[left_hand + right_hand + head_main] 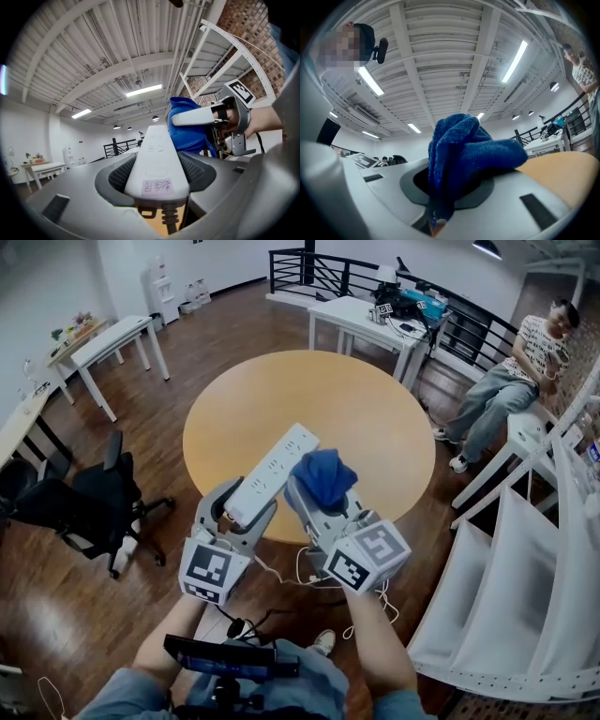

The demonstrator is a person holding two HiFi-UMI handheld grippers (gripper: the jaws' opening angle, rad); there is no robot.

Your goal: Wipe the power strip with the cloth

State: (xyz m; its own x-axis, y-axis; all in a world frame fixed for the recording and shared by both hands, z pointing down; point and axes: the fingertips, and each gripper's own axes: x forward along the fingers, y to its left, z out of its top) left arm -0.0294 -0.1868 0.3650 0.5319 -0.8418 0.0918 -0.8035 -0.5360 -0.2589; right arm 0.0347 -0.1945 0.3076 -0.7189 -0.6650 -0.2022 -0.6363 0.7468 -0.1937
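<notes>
The white power strip (270, 472) is held up off the table at a slant, with my left gripper (246, 512) shut on its cord end. In the left gripper view the power strip (157, 159) runs away between the jaws, a small label on its near end. My right gripper (319, 495) is shut on a bunched blue cloth (324, 475), which sits right beside the strip's right edge; whether they touch I cannot tell. The blue cloth (464, 150) fills the right gripper view. In the left gripper view the blue cloth (187, 126) and right gripper (201, 119) hover by the strip's far half.
A round wooden table (375, 418) lies below and beyond the grippers. The strip's white cord (291, 577) hangs toward the floor. A black office chair (89, 498) stands left, white desks (361, 320) behind, a seated person (511, 381) at the right, white shelving (525, 559) near right.
</notes>
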